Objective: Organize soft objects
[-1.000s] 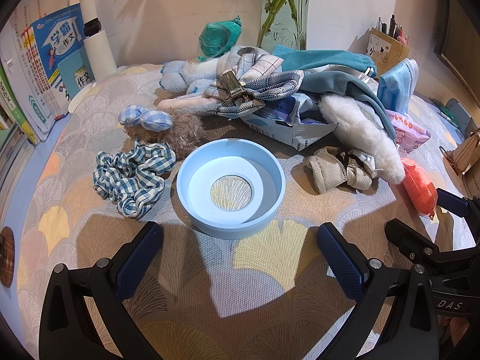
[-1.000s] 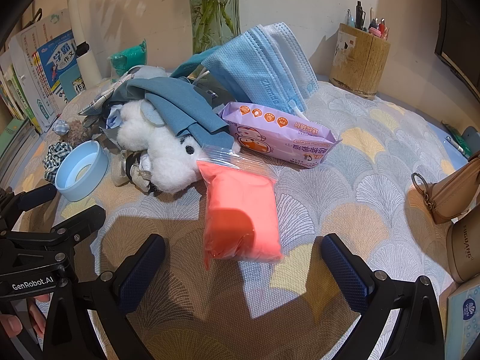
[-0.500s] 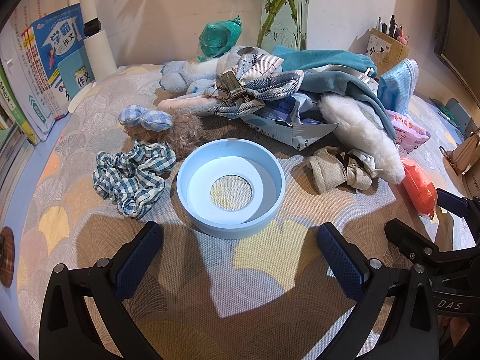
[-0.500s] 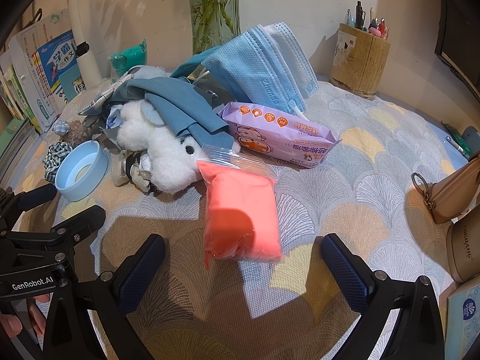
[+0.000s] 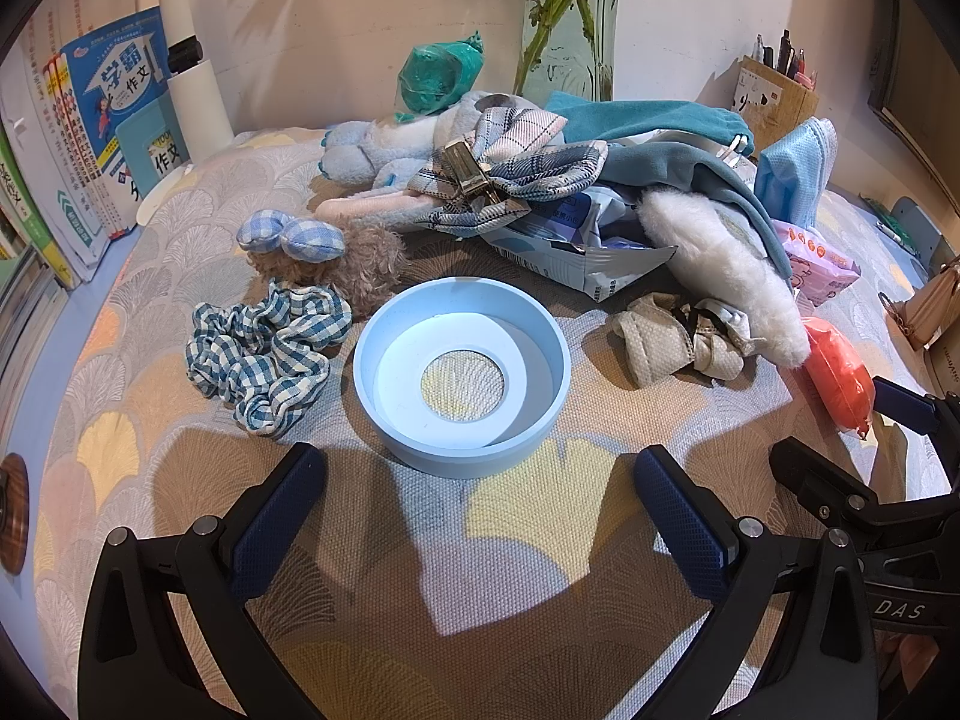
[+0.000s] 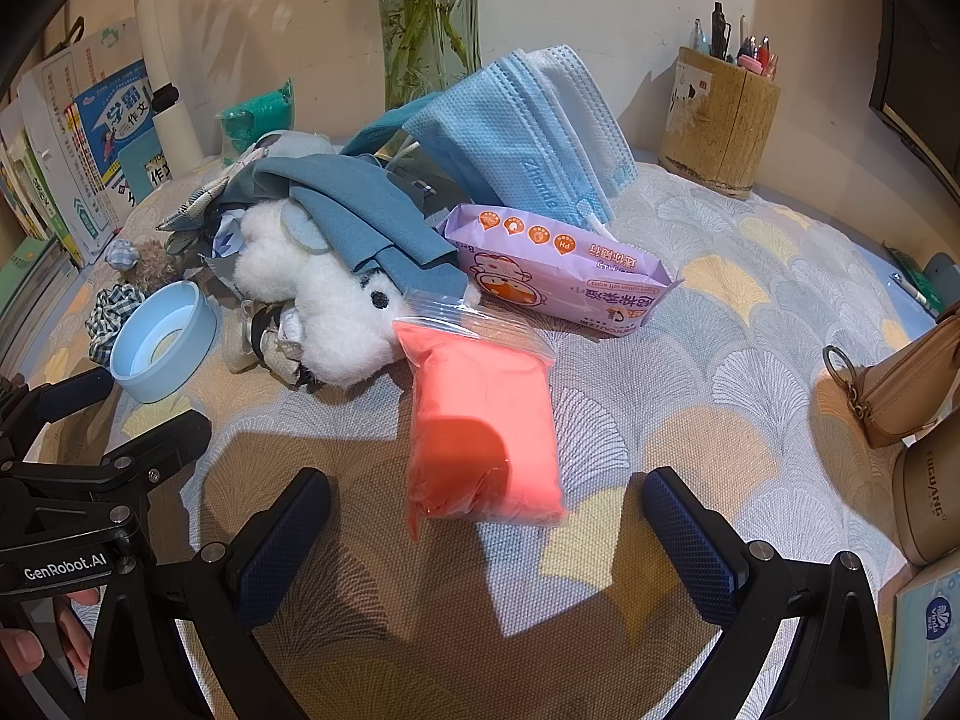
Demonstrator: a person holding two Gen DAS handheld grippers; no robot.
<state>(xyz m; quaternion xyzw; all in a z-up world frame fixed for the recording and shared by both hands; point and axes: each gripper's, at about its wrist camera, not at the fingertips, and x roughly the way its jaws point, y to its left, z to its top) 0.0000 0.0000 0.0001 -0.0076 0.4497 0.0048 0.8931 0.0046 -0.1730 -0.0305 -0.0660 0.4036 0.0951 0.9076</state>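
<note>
Nothing is seen to have moved since the earlier frames. Both jaws are held wide and empty: the left gripper [image 5: 477, 516] just short of the blue ring dish [image 5: 461, 375], the right gripper [image 6: 486, 525] flanking the bagged pink clay [image 6: 480, 420] on the desk [image 6: 720, 360].

**Hidden and cut off**

White plush toy [image 6: 327, 324]: upper body buried under blue-grey cloth [image 6: 360, 210]. Tissue box [image 6: 927, 630] clipped by right edge. Vase [image 5: 570, 18] top out of frame. Book [image 5: 129, 96] small print unreadable.
</note>
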